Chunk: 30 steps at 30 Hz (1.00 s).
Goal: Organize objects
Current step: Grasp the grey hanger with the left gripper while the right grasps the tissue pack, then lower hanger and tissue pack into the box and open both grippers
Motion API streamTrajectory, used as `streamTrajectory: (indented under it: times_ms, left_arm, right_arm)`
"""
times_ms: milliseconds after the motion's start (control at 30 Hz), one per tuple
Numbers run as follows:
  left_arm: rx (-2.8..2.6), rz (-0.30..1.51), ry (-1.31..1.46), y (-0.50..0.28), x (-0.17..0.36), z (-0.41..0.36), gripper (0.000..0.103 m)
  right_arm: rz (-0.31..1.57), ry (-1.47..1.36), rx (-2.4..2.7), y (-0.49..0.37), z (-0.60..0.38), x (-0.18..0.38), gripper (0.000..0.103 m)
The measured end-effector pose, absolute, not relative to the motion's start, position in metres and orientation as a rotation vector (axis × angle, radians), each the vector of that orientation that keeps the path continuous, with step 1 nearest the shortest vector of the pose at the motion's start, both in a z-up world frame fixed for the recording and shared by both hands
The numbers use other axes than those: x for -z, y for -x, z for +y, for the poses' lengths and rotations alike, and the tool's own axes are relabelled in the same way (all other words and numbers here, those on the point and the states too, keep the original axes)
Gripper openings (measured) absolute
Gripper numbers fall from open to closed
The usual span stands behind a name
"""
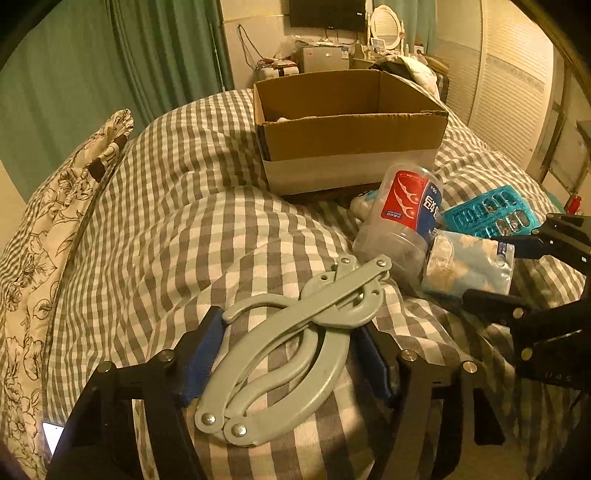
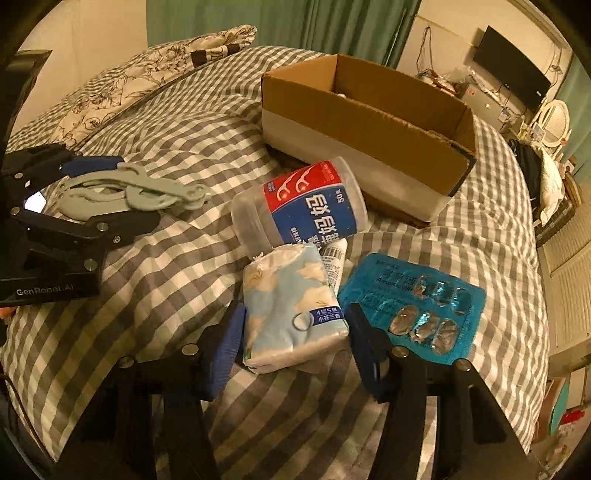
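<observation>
A grey folding hanger (image 1: 291, 343) lies on the checked bedspread between the open fingers of my left gripper (image 1: 288, 350); it also shows in the right wrist view (image 2: 136, 192). A pale blue tissue pack (image 2: 291, 310) lies between the open fingers of my right gripper (image 2: 295, 339), pads close to its sides. A clear floss-pick jar (image 2: 306, 206) with a red and blue label lies on its side just beyond. A teal pill blister (image 2: 413, 306) lies to the right. An open cardboard box (image 2: 369, 122) stands behind them.
The floral pillow (image 1: 66, 206) lies at the bed's left side. Green curtains (image 1: 110, 55) hang behind. A white louvred wardrobe (image 1: 509, 85) stands at the right. A cluttered dresser with a mirror (image 1: 384, 26) is at the far wall.
</observation>
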<state>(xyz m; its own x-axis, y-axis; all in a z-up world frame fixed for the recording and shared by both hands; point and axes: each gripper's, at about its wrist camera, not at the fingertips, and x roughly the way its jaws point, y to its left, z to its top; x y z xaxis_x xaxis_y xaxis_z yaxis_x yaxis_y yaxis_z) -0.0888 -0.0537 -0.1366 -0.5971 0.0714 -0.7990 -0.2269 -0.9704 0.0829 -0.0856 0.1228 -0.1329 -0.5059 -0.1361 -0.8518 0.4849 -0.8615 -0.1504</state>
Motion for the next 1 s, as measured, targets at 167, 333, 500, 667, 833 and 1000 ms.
streamTrajectory:
  times_ms: [167,333,500,667,833,1000]
  left_arm:
    - [-2.669,0.227,1.310,0.079,0.129,-0.055,0.070]
    - [-2.675,0.179,1.297,0.070,0.119,-0.056,0.070]
    - [-2.702,0.140,1.250,0.066,0.096,-0.053,0.070]
    - [-2.727,0.118,1.155,0.069,0.064,-0.046,0.070]
    - [-2.747,0.044,1.076,0.091,0.030,-0.040,0.070]
    - [-2.778,0.008,0.998,0.125,0.000,-0.030,0.070]
  right_arm:
    - [0.483,-1.264,2.426,0.079,0.130,0.119,0.052]
    - [0.435,-1.215,2.444,0.072,0.137,0.101,0.052]
    - [0.386,-1.139,2.465,0.065,0.142,0.074,0.051]
    - [0.364,-1.024,2.492,0.060,0.149,0.037,0.051]
    - [0.333,-0.913,2.534,0.069,0.158,0.003,0.051]
    - [0.305,-0.812,2.585,0.088,0.170,-0.030,0.051]
